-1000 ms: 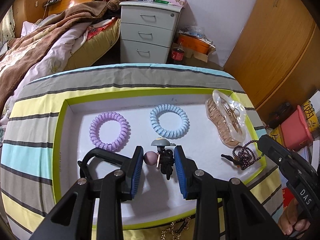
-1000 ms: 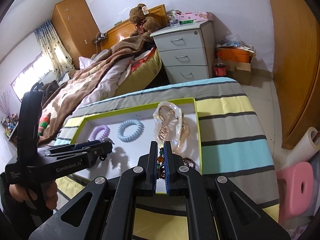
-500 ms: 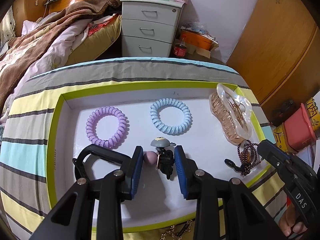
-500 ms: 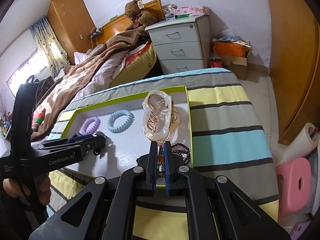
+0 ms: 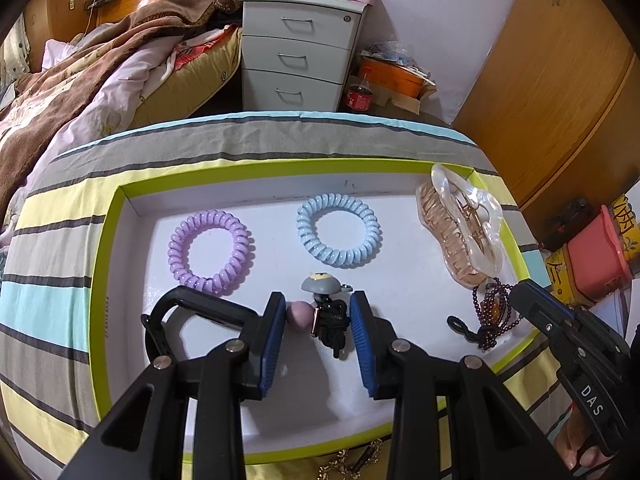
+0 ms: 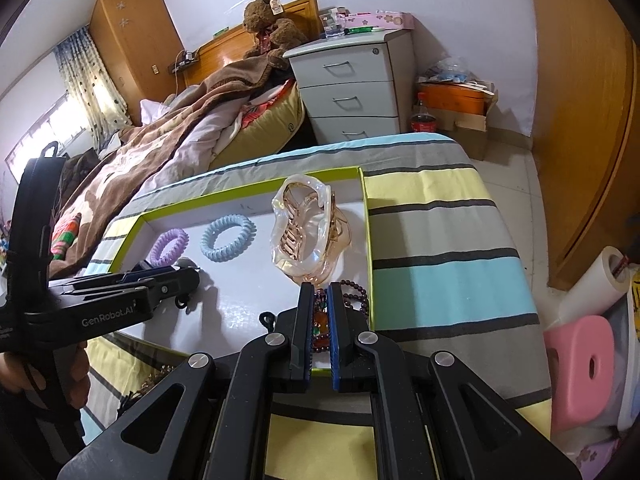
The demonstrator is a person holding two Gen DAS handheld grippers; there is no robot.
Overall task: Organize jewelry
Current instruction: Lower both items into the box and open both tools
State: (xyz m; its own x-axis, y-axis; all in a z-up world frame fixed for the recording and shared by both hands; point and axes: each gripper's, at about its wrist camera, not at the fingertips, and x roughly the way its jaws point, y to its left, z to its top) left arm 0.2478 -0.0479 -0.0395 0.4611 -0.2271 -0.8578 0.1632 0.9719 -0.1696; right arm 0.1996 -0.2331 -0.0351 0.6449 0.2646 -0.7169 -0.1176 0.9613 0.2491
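A white tray with a lime-green rim (image 5: 108,240) lies on the striped cloth. In it are a purple coil hair tie (image 5: 211,253), a blue coil hair tie (image 5: 338,230) and a clear amber claw clip (image 5: 460,232). My left gripper (image 5: 318,320) is open, its blue pads either side of a black hair tie with charms (image 5: 330,316) on the tray floor. My right gripper (image 6: 319,320) is shut on a dark bead bracelet (image 6: 354,298) at the tray's right front corner; the bracelet (image 5: 490,312) and right gripper tip (image 5: 536,304) also show in the left wrist view.
A gold chain (image 5: 348,462) lies on the cloth just in front of the tray. Beyond the table are a bed (image 5: 80,80), a grey drawer unit (image 5: 300,48) and a wooden wardrobe (image 5: 540,60). A pink stool (image 6: 580,364) stands on the floor at right.
The right gripper has moved forward and down with the bracelet, closer to the tray's corner and the claw clip. The left gripper has stayed open around the black hair tie.
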